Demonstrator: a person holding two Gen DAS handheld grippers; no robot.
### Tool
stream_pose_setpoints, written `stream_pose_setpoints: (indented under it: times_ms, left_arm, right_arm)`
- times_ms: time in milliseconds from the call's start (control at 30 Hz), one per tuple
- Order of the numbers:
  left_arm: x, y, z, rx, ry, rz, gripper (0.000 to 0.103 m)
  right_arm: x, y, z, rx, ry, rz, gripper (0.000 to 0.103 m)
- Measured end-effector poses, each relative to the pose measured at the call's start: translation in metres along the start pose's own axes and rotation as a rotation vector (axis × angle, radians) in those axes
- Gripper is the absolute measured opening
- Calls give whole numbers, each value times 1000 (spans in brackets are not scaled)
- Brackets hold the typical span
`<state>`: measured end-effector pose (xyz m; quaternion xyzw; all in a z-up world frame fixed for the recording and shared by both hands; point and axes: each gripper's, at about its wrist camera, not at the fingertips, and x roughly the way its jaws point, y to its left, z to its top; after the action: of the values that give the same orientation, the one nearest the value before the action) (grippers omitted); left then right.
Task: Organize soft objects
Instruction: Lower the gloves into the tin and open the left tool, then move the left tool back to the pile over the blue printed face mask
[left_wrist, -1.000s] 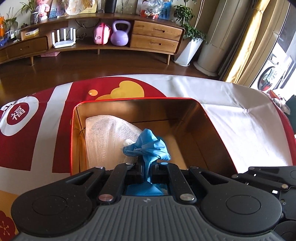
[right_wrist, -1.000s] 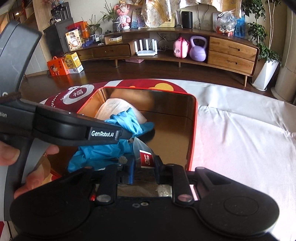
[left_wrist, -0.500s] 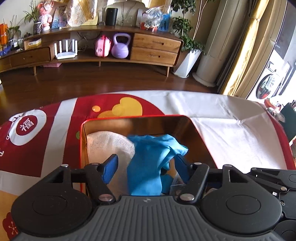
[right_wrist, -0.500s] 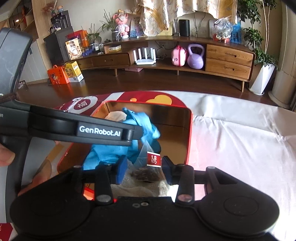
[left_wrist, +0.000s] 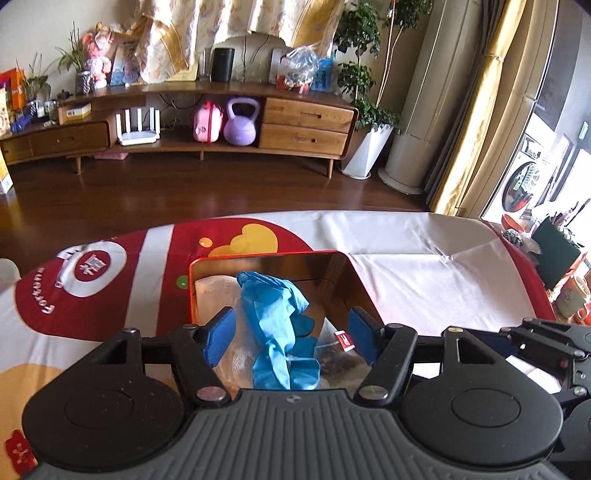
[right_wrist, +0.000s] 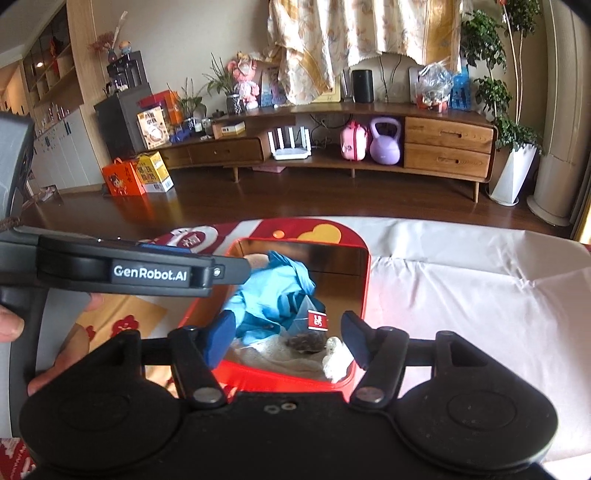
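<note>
Fingers of my left gripper and right gripper stand apart and empty, the right's having just been opening, so with the blue glove and tea bag lying in the red tin at twelve o'clock, I judge this drop done and next need another soft item.

A tin stood on the table, on the cloth's printed half toward the table's left side, with bare cloth to its right. Inside the tin a glove lay over a mesh cloth that sat against the left wall, and a tea bag lay to the glove's right, near the tin's near wall. Beyond the table's far edge, across the floor, a sideboard ran along the wall, and a kettlebell stood on its lower shelf.
</note>
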<state>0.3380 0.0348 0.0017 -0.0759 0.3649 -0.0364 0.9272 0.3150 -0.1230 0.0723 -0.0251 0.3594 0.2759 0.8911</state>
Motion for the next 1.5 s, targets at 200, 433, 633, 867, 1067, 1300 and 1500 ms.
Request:
stream_pose_setpoints:
  times_ms: [200, 433, 633, 867, 1067, 1300, 1500]
  left_arm:
    - [-42, -10, -2, 34, -21, 8, 67]
    - [-83, -18, -15, 55, -44, -9, 74]
    - [-112, -19, -32, 62, -51, -20, 79]
    - [-138, -16, -58, 57, -45, -32, 81]
    - [-151, -9, -83, 37, -26, -48, 83]
    - [-155, 0, -117, 17, -1, -42, 89]
    - [-157, 7, -141, 12, -7, -48, 100]
  right_arm:
    - [-34, 9, 1, 13, -34, 7, 71]
    - [-67, 20, -8, 24, -57, 13, 78]
    - [-89, 27, -22, 31, -69, 18, 86]
    - [-108, 33, -40, 41, -69, 28, 96]
    - [-117, 41, -61, 27, -60, 27, 102]
    - [-119, 52, -91, -12, -28, 33, 102]
    - [-114, 62, -120, -37, 6, 56, 102]
